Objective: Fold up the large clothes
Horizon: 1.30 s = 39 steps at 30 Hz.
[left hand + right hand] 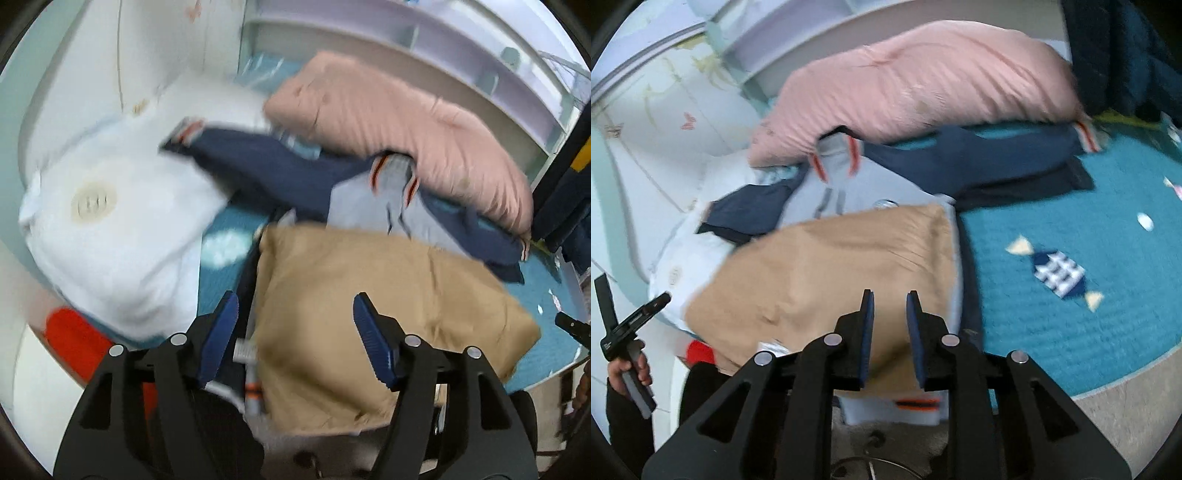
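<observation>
A folded tan garment [373, 291] lies on the teal bed cover, on top of a grey and navy sweatshirt [369, 199] with orange-striped cuffs. My left gripper [295, 314] is open and empty, hovering above the tan garment's near left part. My right gripper [890, 310] is partly open and empty, above the tan garment's [842, 266] near right edge. The sweatshirt [849, 184] spreads behind it, a navy sleeve [997, 155] reaching right. The left gripper also shows at the left edge of the right wrist view [624, 314].
A pink quilt [388, 118] lies behind the clothes against a shelf unit [424, 40]. A white pillow [118, 229] sits at the left. The teal bed cover [1071, 295] stretches right. A red object [74, 339] lies near the bed's left edge. Dark clothing [1126, 55] hangs at right.
</observation>
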Each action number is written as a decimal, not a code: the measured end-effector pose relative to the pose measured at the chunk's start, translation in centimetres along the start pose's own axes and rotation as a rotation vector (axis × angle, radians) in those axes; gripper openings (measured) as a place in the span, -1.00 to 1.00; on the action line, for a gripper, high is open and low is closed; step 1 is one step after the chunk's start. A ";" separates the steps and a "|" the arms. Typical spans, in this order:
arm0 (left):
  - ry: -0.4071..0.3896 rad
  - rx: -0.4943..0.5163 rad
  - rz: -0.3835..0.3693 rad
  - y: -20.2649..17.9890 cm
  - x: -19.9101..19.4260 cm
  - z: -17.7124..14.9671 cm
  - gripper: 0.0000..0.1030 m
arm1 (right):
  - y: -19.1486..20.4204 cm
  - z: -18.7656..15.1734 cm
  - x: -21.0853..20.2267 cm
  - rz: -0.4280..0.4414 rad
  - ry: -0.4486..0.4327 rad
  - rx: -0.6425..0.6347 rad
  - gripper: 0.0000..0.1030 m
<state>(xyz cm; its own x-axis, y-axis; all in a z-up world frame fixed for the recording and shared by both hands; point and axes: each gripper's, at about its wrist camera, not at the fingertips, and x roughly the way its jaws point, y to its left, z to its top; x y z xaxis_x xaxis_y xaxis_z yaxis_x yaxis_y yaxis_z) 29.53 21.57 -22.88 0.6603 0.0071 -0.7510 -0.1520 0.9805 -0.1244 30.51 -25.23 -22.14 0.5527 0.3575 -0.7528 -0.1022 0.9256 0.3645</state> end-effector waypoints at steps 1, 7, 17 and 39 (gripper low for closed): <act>-0.023 0.019 0.007 -1.0 -0.6 0.5 0.34 | 0.7 0.4 0.5 0.006 0.002 -0.011 -0.64; 0.051 0.047 -0.147 -4.8 2.7 1.7 0.52 | 3.9 1.0 6.8 0.046 0.093 -0.020 -0.64; 0.411 0.003 -0.102 -3.3 14.9 -6.4 0.48 | -1.9 -3.9 14.6 -0.082 0.319 0.063 -1.00; 0.312 0.033 -0.161 -2.5 12.2 -6.3 0.61 | 11.8 4.3 24.6 0.035 0.352 -0.011 -0.95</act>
<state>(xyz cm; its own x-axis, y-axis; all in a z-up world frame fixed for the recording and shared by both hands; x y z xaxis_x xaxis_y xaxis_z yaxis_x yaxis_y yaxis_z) 33.33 17.97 -35.86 0.4166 -0.2035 -0.8860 -0.0373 0.9700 -0.2404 46.42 -6.11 -34.01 0.2303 0.4082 -0.8834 -0.1262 0.9126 0.3888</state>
